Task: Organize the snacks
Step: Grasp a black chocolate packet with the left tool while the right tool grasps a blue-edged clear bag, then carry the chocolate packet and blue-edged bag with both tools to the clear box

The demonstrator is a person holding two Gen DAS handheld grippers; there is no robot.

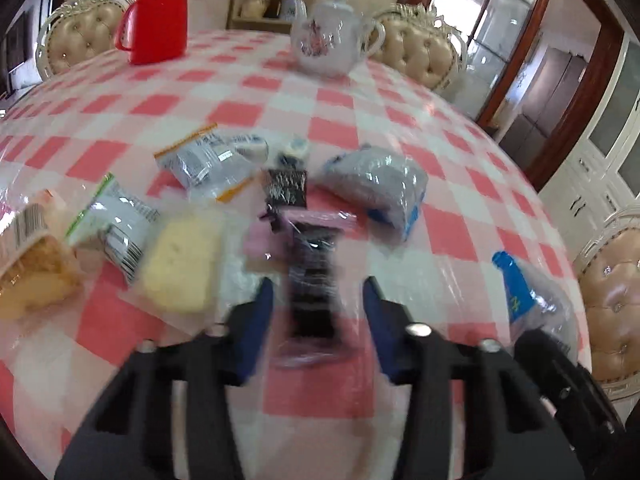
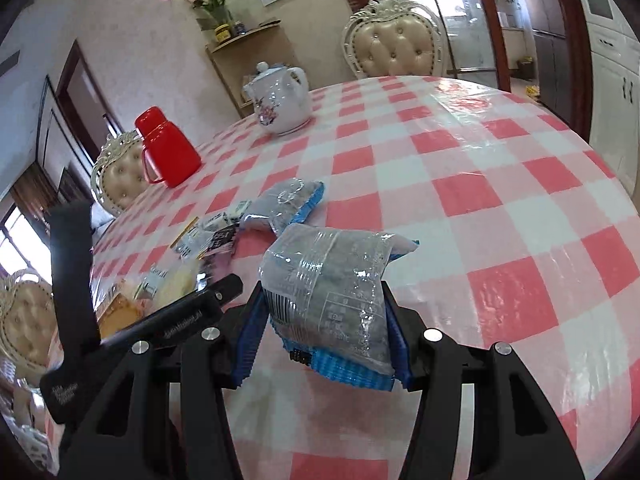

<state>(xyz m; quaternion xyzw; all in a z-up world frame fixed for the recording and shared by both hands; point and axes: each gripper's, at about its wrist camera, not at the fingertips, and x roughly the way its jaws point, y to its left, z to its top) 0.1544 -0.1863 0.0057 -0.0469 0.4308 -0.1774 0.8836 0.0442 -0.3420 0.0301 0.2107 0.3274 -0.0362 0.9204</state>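
My left gripper (image 1: 318,296) is open above the table, its blue fingers either side of a blurred pink-and-black snack packet (image 1: 308,264) without touching it. Around it lie a yellow cake packet (image 1: 180,264), a white packet with a green edge (image 1: 116,228), a white packet with an orange edge (image 1: 200,160), a small black packet (image 1: 286,186) and a grey-blue packet (image 1: 380,184). My right gripper (image 2: 326,312) is shut on a grey-blue snack packet (image 2: 332,280) and holds it above the table. That packet also shows in the left wrist view (image 1: 528,300).
A red jug (image 1: 158,16) and a white teapot (image 1: 328,40) stand at the far side of the red-checked table (image 1: 440,152). Padded chairs (image 1: 420,52) ring the table. A brown cake packet (image 1: 32,264) lies at the left edge.
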